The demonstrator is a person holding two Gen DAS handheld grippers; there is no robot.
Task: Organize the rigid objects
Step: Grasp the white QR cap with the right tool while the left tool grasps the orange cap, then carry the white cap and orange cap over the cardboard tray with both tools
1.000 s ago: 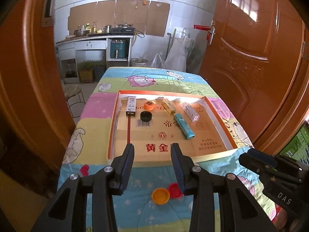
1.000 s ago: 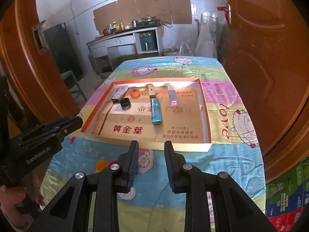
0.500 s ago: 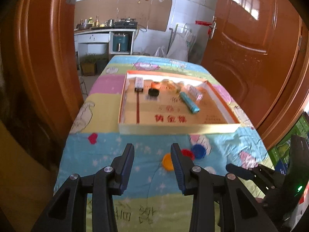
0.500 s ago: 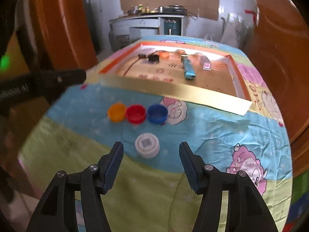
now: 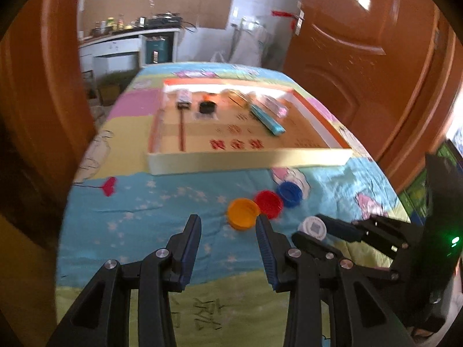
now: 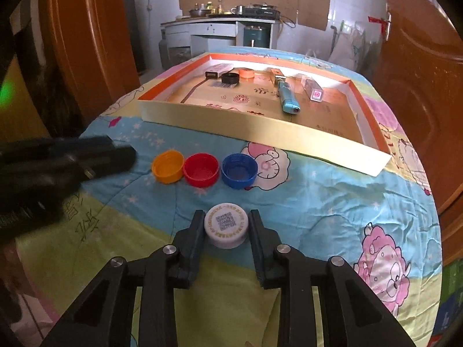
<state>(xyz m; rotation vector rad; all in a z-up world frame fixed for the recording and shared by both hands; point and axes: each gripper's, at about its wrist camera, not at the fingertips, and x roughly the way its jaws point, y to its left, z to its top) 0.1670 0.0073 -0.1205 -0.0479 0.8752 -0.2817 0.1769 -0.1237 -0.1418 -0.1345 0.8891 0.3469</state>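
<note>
The shallow cardboard tray (image 6: pixel 260 125) lies across the far half of the quilted table cover (image 6: pixel 332 208); it is the largest thing here, light and stiff I judge, its long side running left to right, and it already holds the long pieces: a blue lighter (image 6: pixel 287 98) lying lengthwise toward me with its head at the near end, a clear lighter (image 6: pixel 312 88) beside it, a black cap (image 6: pixel 230 78) and an orange cap (image 6: pixel 246 73) near the back wall. In front of the tray three bottle caps sit open side up in a row, touching or nearly so: orange bottle cap (image 6: pixel 167 166), red bottle cap (image 6: pixel 201 169), blue bottle cap (image 6: pixel 239 170). Nearest me is the white bottle cap (image 6: pixel 226 225), flat face with its printed code square up; being round it has no long axis, only that upright one. My right gripper (image 6: pixel 226 232) has just been closing, and its pads now stand against the cap's ribbed rim on either side; I judge it a grip on hard, very light plastic that could squirt out if squeezed off centre, so I take it across the full width, low on the rim. My left gripper (image 5: pixel 228 248) hangs half open over bare cloth, holding nothing, the orange bottle cap just beyond its right finger.
</note>
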